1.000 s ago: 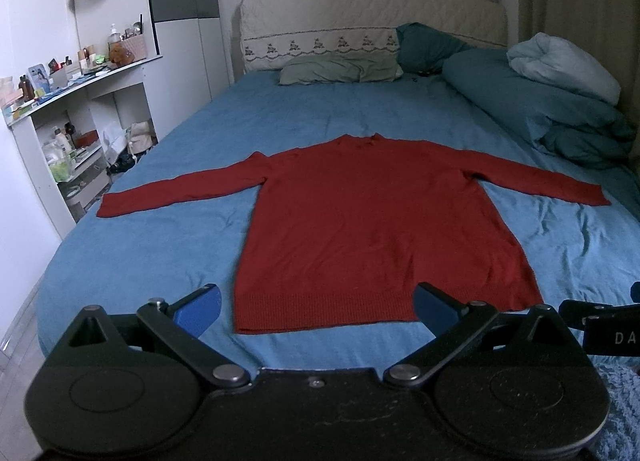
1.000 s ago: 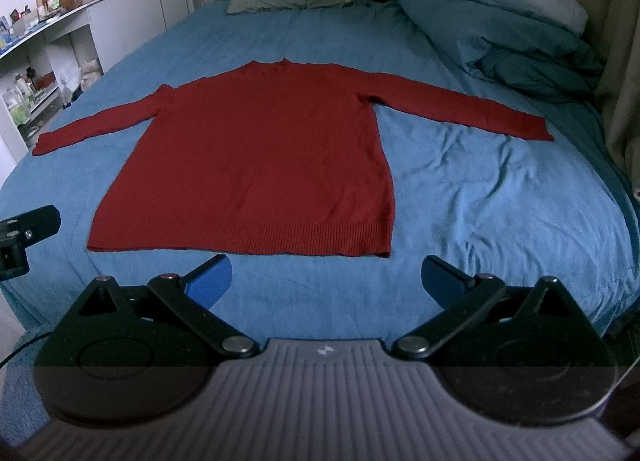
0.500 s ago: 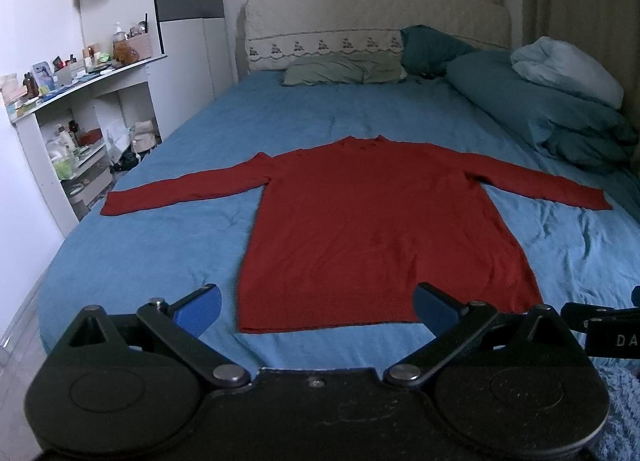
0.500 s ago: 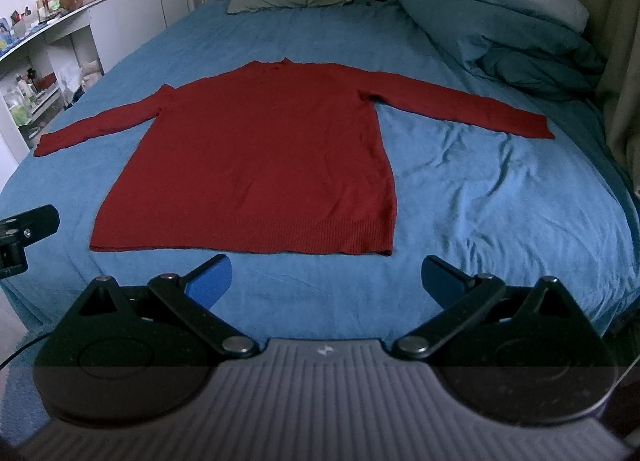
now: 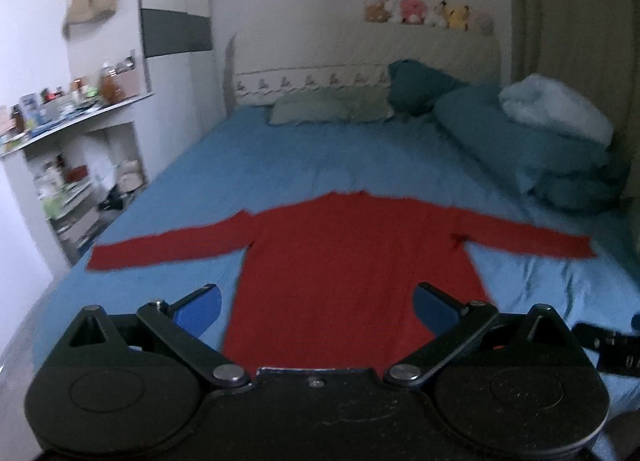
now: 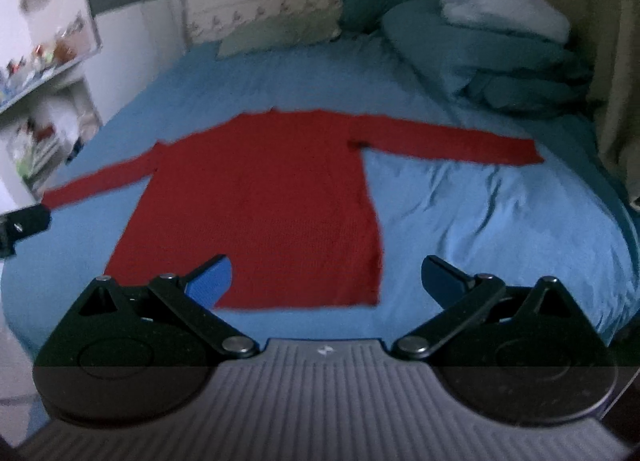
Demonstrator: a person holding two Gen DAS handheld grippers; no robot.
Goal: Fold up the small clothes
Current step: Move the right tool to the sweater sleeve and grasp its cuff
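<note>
The left tool hangs above the near hem with its blue-padded fingers spread wide, holding nothing. The right tool is likewise spread apart and free, its left pad over the hem, its right pad over bare sheet. The red sweater lies flat, knitted, both sleeves stretched out sideways, on the blue bed. The sheet is lightly creased (mostly to the right), with open room on every side of the sweater. Far right, a heap of teal bedding crowds the bed's edge; pillows lie along the headboard.
</note>
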